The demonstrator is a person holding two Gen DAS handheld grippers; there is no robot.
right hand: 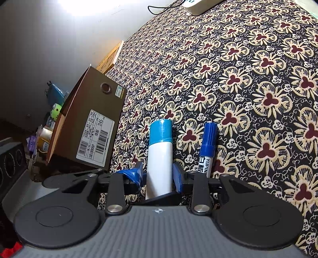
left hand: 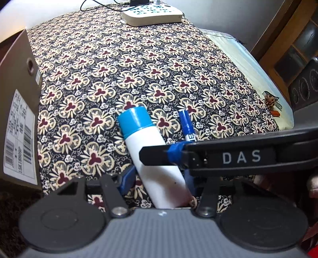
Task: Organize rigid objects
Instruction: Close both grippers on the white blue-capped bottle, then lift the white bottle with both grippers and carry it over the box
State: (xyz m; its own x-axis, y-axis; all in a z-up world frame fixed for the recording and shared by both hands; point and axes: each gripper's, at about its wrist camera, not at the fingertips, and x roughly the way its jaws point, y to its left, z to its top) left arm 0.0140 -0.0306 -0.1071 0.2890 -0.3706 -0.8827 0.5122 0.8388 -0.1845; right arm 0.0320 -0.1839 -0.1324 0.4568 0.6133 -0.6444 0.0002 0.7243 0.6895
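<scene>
A white bottle (left hand: pixel 153 156) (right hand: pixel 160 158) with a blue cap lies lengthwise on the flowered cloth (left hand: pixel 139 69), cap pointing away. My left gripper (left hand: pixel 157 178) has its blue pads pressed against both sides of the bottle's lower body. My right gripper (right hand: pixel 158 174) holds the same bottle, its blue-taped fingers (right hand: pixel 135 174) flanking it. One black finger of the right gripper (left hand: pixel 157 156) crosses over the bottle from the right in the left wrist view. A blue marker (left hand: pixel 186 127) (right hand: pixel 207 146) lies on the cloth just right of the bottle, touching neither gripper.
A brown shoe box (left hand: pixel 19 119) (right hand: pixel 93 123) with a barcode label stands at the cloth's left edge. A white device (left hand: pixel 152 13) with cables sits at the far end. A pine cone (left hand: pixel 269 100) and a dark speaker (left hand: pixel 304 85) are on the right.
</scene>
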